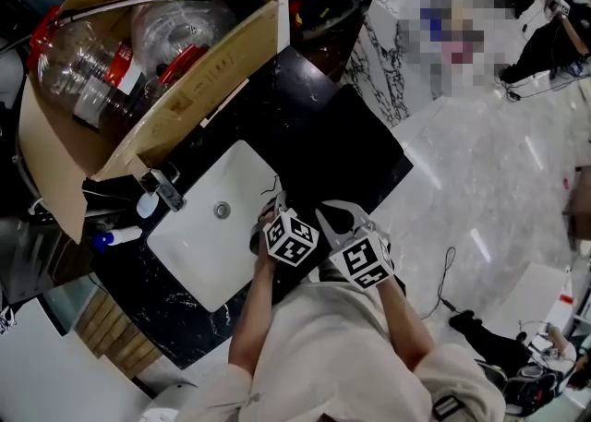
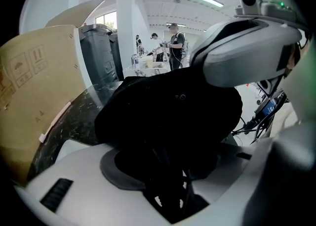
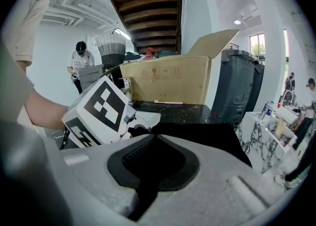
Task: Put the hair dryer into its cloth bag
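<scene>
The black cloth bag [image 2: 173, 116] fills the middle of the left gripper view as one dark bulging mass; I cannot tell the hair dryer apart from it. My left gripper [image 2: 173, 170] stands partly open, with a dark strand of the bag hanging in the gap and light showing beside it. In the head view both grippers sit side by side at the sink's right edge, the left gripper [image 1: 272, 212] over the rim and the right gripper [image 1: 337, 217] over the black counter. My right gripper [image 3: 155, 138] is shut, and flat black cloth [image 3: 207, 138] spreads out from its tips.
A white sink [image 1: 199, 245] with a faucet [image 1: 164, 187] is set in the black counter [image 1: 314, 125]. An open cardboard box [image 1: 212, 60] holding plastic bottles [image 1: 92, 69] stands behind it. A grey bin [image 3: 239, 86] is beyond the counter. People stand far off.
</scene>
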`<state>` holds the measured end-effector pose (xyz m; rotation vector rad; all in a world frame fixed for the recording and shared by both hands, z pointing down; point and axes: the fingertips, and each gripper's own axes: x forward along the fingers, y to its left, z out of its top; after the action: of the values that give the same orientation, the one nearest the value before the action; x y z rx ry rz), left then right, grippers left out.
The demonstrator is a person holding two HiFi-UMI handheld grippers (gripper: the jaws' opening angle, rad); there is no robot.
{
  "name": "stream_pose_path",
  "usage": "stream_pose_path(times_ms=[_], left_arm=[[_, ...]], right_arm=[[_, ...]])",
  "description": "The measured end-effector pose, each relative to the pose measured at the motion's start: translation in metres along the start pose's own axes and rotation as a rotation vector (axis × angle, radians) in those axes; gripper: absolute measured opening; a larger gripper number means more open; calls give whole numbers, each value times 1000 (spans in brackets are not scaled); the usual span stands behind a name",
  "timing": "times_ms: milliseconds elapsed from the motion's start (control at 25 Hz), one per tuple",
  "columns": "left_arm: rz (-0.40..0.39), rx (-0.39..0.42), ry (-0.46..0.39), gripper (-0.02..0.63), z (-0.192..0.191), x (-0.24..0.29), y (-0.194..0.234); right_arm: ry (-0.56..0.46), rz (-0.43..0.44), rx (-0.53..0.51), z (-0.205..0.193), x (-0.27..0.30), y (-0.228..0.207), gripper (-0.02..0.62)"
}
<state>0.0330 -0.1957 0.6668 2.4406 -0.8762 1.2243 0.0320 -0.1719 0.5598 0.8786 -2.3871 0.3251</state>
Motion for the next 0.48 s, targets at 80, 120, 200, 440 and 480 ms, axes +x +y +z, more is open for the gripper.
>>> stream_pose_path(times_ms=[80, 120, 200, 440, 480], left_arm=[[4, 6, 7, 196, -1, 4, 2], [5, 8, 9, 201, -2, 5, 3], [5, 3, 1, 208, -1, 6, 4], [-20, -13, -37, 260, 0, 3, 4], [-23, -13, -40, 268, 0, 2, 3]], right_arm=[[-5, -2, -2, 0, 0, -1, 15], [-7, -3, -3, 1, 0, -1, 15], [-6, -5, -1, 0, -1, -2, 15], [-5, -29, 10, -2, -3, -6, 15], [-4, -32, 11, -2, -3, -6, 15]])
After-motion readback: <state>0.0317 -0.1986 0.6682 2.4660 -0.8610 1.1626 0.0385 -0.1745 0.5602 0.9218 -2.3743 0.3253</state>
